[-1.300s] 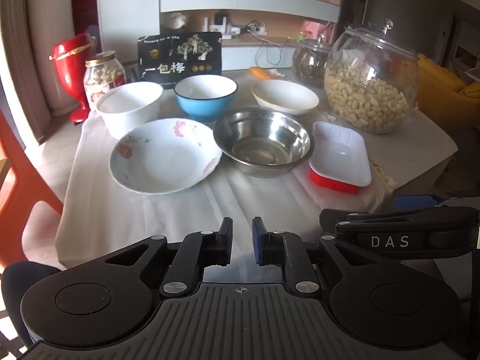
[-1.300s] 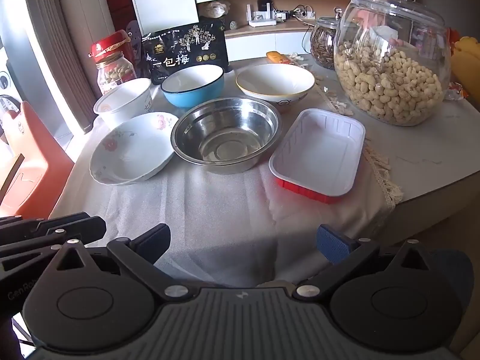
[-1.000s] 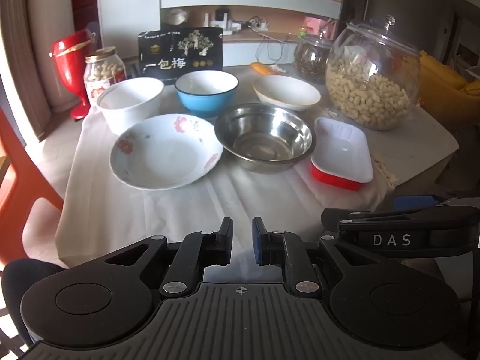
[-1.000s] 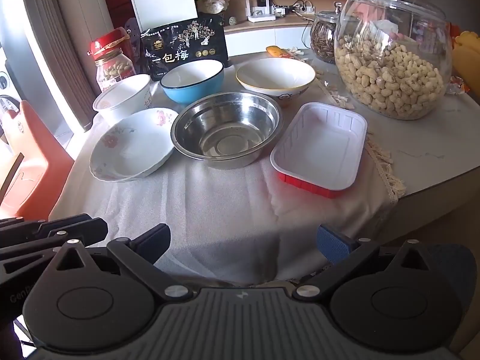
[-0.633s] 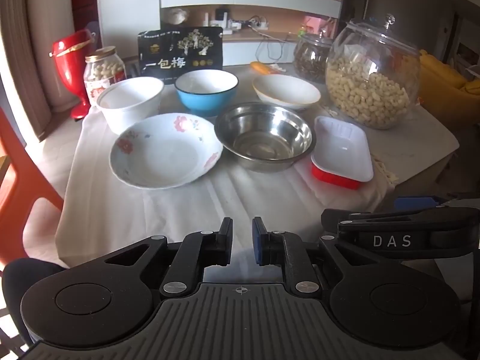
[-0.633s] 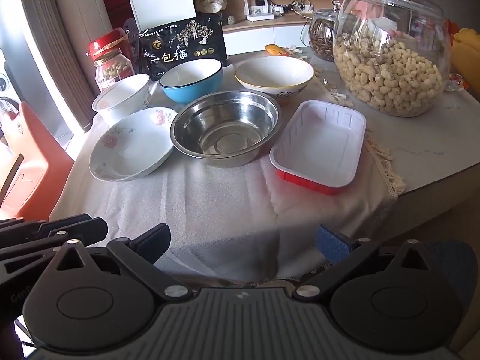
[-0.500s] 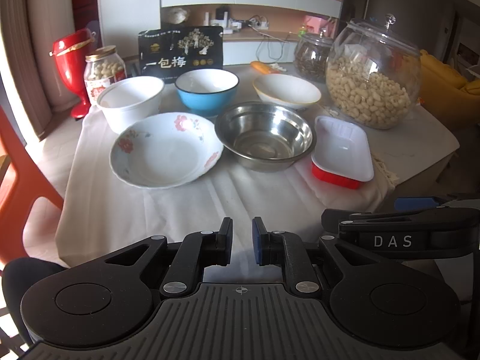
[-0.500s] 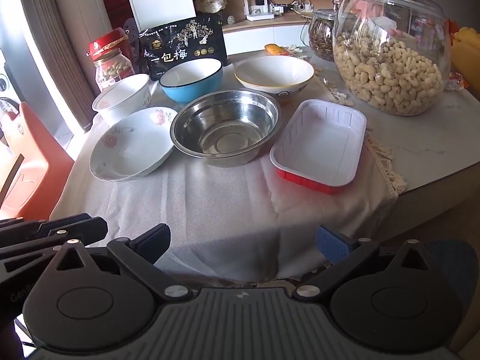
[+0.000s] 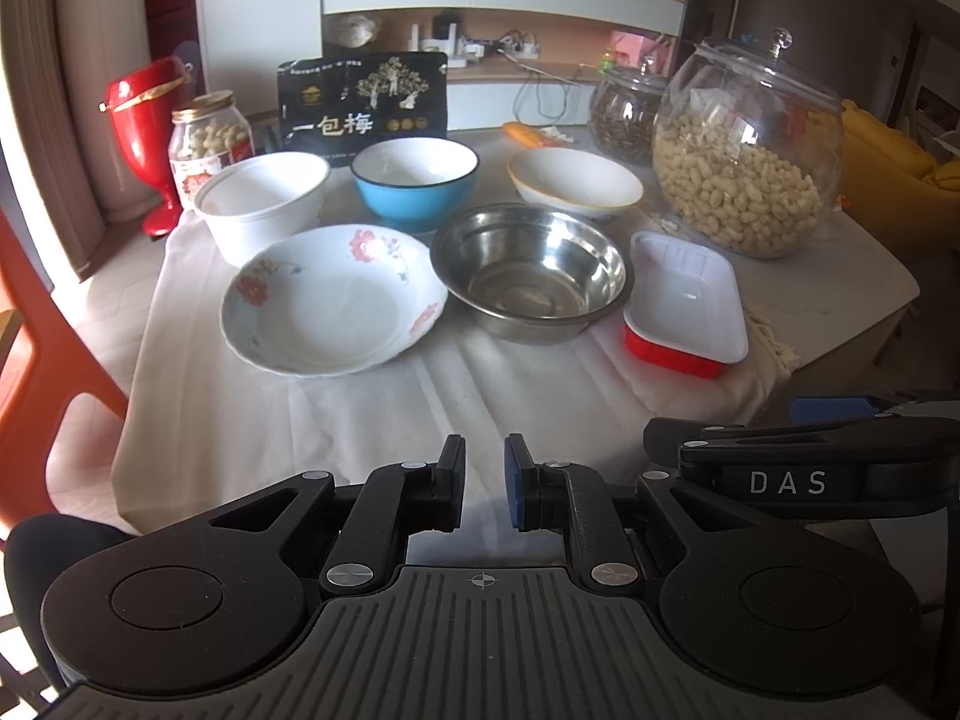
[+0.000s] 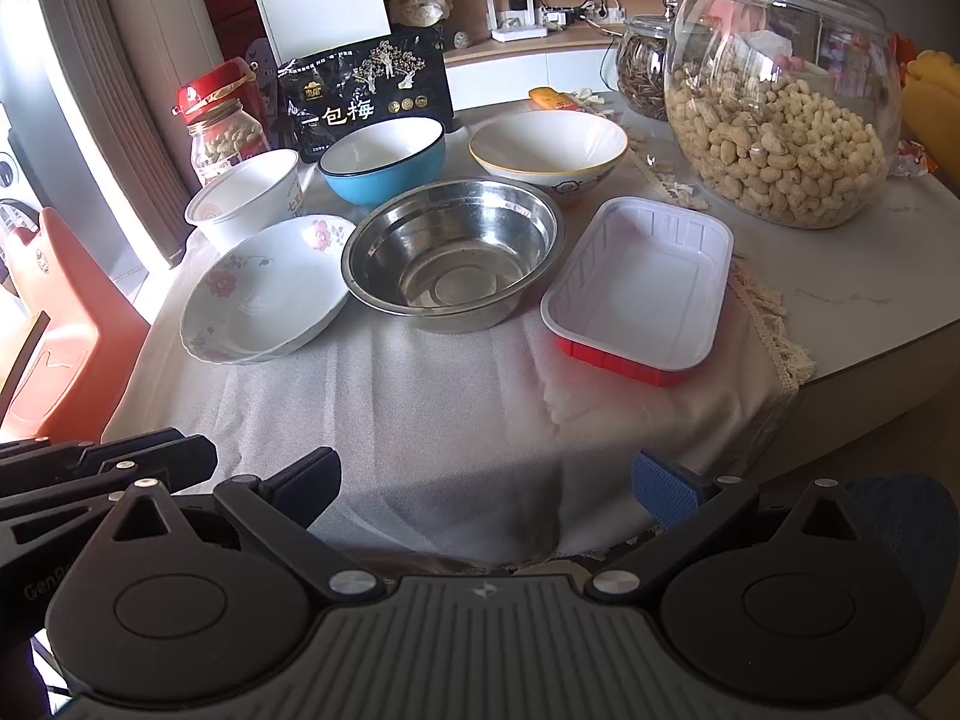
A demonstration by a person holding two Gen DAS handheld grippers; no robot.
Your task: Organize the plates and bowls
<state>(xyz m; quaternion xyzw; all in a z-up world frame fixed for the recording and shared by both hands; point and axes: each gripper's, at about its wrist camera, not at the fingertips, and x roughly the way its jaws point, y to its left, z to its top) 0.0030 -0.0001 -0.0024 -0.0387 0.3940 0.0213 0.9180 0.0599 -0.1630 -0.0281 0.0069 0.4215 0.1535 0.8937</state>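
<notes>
Left gripper (image 9: 483, 483) narrow, small gap between pads, empty, held off near edge of table (image 9: 840, 276). Right gripper (image 10: 486, 480) spread wide, empty, also short of near edge. Front row on white cloth (image 10: 420, 396): floral plate (image 9: 333, 299) left, steel bowl (image 9: 529, 271) just beside it, red-and-white tray (image 10: 639, 288) right. Back row: white bowl (image 9: 262, 204), blue bowl (image 9: 415, 183), cream bowl (image 10: 548, 150). Large peanut jar (image 10: 780, 96) at far right, well apart from plate.
</notes>
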